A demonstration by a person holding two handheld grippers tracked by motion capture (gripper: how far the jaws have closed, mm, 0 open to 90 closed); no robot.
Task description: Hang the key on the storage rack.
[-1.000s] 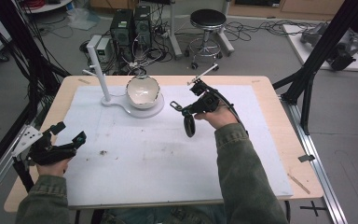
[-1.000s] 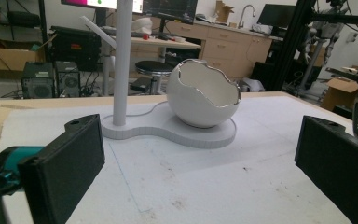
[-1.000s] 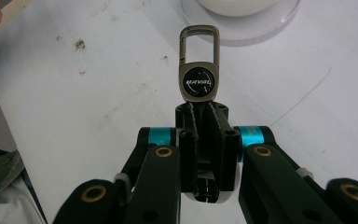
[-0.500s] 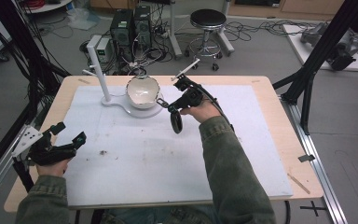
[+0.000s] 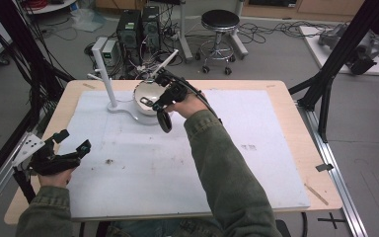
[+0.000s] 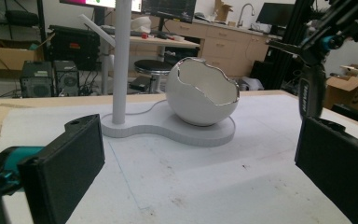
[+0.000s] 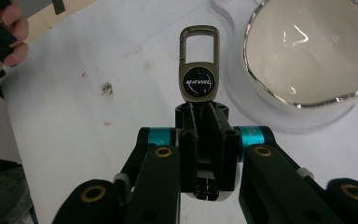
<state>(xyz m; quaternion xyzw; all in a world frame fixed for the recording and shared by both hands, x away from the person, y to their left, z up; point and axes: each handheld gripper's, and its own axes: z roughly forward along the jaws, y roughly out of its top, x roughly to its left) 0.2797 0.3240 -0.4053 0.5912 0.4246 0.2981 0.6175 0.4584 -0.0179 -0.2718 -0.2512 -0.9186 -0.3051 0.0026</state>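
The right gripper has its black jaws clenched on a metal keychain (a rounded bronze-grey tag with a glossy dark disc and an oblong clip loop), which sticks out beyond the tips above the mat, just beside the egg-shaped bowl; that bowl is white, smooth and jagged-rimmed, seated on a flat white stand with a slim upright post; the left gripper rests released, flat pads wide apart, well short of the stand on the scuffed white mat.

High view looks down; both gripper views share the eggshell bowl.
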